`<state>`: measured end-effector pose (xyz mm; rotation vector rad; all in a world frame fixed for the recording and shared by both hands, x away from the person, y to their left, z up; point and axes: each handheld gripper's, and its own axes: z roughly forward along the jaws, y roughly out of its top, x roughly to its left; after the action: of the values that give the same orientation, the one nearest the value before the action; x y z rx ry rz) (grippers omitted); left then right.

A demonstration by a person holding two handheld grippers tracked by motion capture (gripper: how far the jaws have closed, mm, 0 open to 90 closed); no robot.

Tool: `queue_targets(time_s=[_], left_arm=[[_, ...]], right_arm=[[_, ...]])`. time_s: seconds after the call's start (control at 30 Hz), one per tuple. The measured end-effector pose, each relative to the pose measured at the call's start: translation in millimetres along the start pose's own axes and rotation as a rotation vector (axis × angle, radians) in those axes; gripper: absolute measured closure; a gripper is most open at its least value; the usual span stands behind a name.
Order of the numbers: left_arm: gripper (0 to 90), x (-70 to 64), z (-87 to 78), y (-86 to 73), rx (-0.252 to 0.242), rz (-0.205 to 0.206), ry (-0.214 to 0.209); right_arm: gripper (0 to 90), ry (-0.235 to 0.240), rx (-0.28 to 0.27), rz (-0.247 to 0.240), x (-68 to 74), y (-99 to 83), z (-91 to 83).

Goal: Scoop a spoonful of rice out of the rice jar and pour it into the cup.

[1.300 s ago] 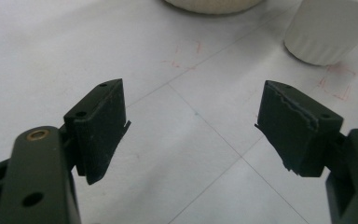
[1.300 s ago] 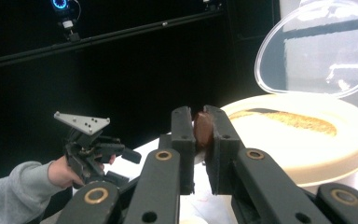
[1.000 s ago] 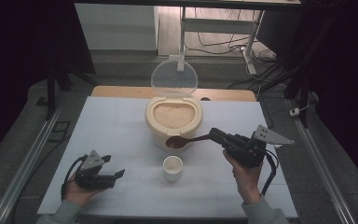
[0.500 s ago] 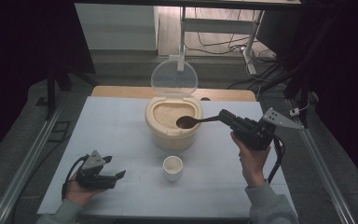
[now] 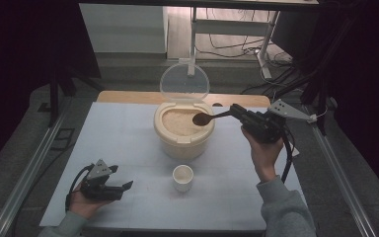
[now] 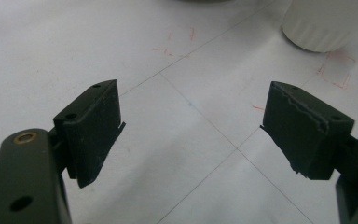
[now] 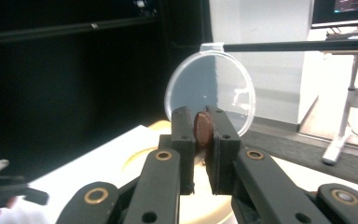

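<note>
Clamped in my right gripper (image 5: 238, 111), the dark brown wooden spoon (image 5: 205, 118) was held by its handle so the bowl reached out over the round cream-coloured plastic rice container (image 5: 183, 129), and I kept it roughly level there because the job in hand was scooping rice across to the small white ribbed cup (image 5: 183, 177). From the right gripper view the 2 black jaws stood pressed together on the spoon (image 7: 203, 128), whose bowl showed edge-on between them, so the grip looked firm enough to carry a load without the handle twisting. I could not tell whether the bowl held any rice. The container's clear round hinged lid (image 5: 184, 83) stood upright at the back, which left the whole mouth open to an approach from the right side. White rice (image 5: 177, 120) filled the container nearly to its rim, so I judged a shallow dip would be enough. The cup sat on the white table (image 5: 128, 143) just in front of the container, near enough that the spoon had only a short way to travel and little chance to spill. My left gripper (image 5: 120, 188) rested low on the table at the near left, well apart from the cup, its jaws spread wide on nothing; in the left gripper view the cup (image 6: 324, 23) stood ahead, off to the upper right, so I judged that hand was parked clear of the spoon's path yet ready to steady the cup if it shifted.
</note>
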<state>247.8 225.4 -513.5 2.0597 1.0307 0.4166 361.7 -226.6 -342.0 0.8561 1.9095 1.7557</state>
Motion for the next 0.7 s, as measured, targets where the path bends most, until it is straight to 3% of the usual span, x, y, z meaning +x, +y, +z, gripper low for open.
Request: queue_targets(time_s=[0.3,0.7], left_arm=[[19.4,0.9,-2.3,0.1,-0.017,-0.004,-0.001],[19.5,0.3,-2.1,0.1,-0.01,0.006,0.003]], right_arm=[[82.4,-0.088,0.038,-0.103,2.9,3.5,30.2],[82.4,-0.14,0.089,-0.181,4.5,-0.5,40.3]])
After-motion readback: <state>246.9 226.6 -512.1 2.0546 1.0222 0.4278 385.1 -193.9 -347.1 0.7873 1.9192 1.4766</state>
